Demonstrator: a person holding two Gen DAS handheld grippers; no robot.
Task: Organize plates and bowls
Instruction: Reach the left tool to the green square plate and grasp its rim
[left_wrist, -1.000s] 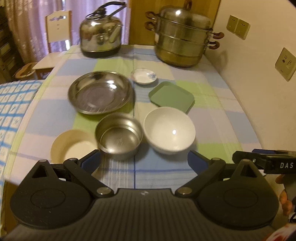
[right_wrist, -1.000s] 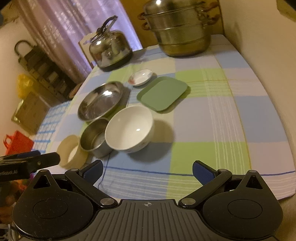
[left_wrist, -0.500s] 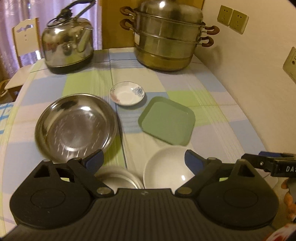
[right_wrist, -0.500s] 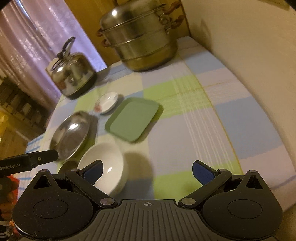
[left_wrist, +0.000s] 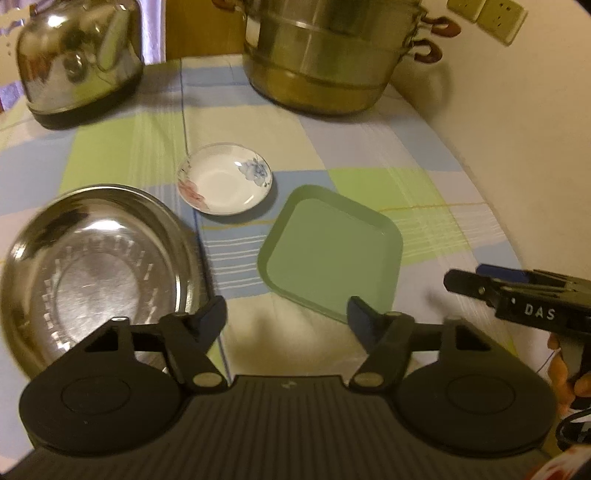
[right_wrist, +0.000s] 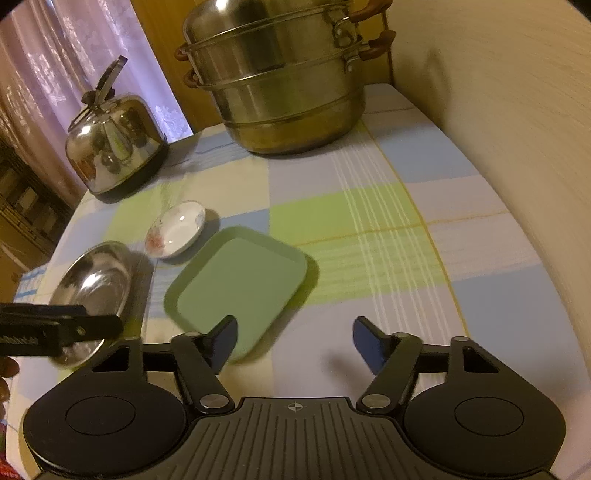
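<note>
Left wrist: left gripper (left_wrist: 286, 317) closing, nothing between jaws, above table's (left_wrist: 369, 147) near middle; green plate (left_wrist: 330, 251) mid-table, saucer (left_wrist: 224, 179) behind | Right wrist: right gripper (right_wrist: 293, 343) closing, empty, jaws over green plate's (right_wrist: 236, 284) near corner; steel plate (right_wrist: 94, 284) at left edge

Steel kettle (left_wrist: 77, 62), stacked steamer pot (left_wrist: 332, 55), checked tablecloth (left_wrist: 373, 155)
</note>
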